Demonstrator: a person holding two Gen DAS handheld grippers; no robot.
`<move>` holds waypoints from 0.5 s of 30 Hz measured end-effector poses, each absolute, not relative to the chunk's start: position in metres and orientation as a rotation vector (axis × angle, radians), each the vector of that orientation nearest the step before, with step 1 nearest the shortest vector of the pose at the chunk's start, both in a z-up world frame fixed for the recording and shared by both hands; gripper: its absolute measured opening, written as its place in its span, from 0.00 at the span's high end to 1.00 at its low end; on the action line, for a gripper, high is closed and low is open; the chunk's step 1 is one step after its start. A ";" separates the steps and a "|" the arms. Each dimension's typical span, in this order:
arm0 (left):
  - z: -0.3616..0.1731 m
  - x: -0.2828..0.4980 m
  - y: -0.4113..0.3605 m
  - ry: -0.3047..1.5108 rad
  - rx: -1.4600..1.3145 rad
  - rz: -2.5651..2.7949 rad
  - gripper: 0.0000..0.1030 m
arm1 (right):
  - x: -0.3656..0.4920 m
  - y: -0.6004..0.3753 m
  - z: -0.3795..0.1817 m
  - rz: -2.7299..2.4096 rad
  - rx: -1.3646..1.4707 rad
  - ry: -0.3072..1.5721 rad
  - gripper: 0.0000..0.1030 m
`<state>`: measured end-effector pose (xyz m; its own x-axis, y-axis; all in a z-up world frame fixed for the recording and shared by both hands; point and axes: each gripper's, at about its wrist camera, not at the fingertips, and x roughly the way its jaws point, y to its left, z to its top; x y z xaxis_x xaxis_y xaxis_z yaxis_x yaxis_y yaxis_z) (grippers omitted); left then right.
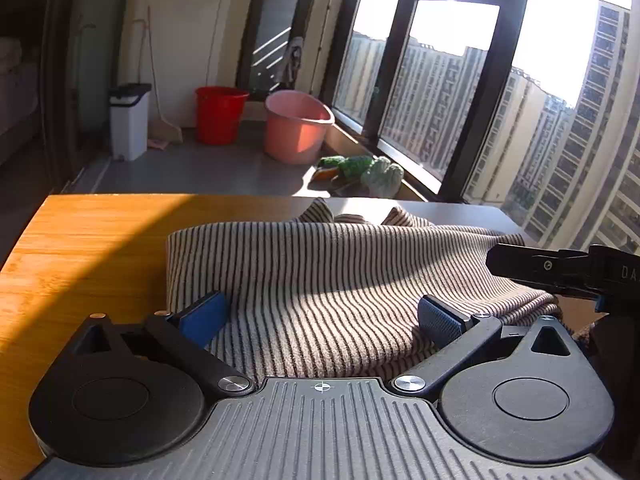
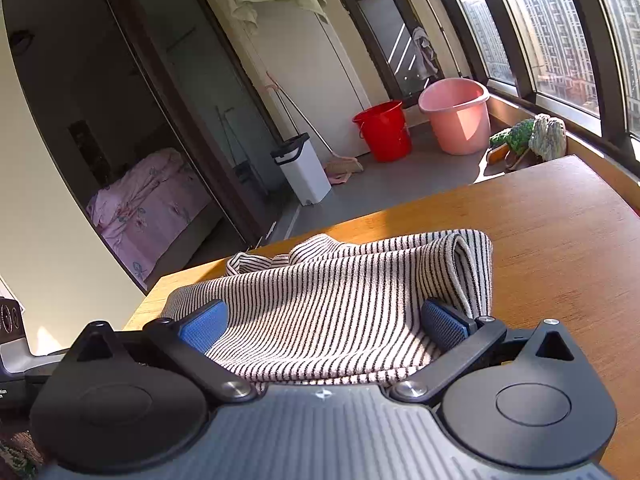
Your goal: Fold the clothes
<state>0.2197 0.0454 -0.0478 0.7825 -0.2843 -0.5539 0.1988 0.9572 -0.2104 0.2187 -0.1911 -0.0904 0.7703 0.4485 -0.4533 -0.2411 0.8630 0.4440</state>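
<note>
Striped top [image 1: 320, 280] lies folded on wood table [image 1: 80, 248], near its front edge. L gripper [image 1: 320, 316] jaws wide apart over the cloth, pads w/ nothing pinched. R gripper [image 2: 324, 320] same – jaws apart, top below and between them, not clamped.

Ribbed striped cloth garment [image 1: 320, 280]; matt wood table [image 1: 80, 248].

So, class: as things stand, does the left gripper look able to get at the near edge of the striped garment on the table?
Probably yes. The left gripper is open, with the striped garment lying directly between and ahead of its pads. Nothing sits between them; the right gripper is off to the side, not blocking.
</note>
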 end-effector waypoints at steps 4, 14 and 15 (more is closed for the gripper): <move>-0.048 0.220 0.047 0.618 -0.148 -0.263 0.00 | 0.217 -0.190 -0.090 0.382 0.374 0.578 0.00; -0.029 0.177 0.054 0.439 -0.082 -0.460 0.00 | 0.213 -0.188 -0.088 0.366 0.361 0.565 0.00; -0.034 0.179 0.050 0.477 -0.045 -0.473 0.00 | 0.214 -0.189 -0.088 0.367 0.362 0.566 0.00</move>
<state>0.1788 0.0496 -0.0336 0.7827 -0.4484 -0.4317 0.4275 0.8914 -0.1507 0.2137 -0.1889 -0.0878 0.7836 0.4296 -0.4488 -0.2347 0.8736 0.4263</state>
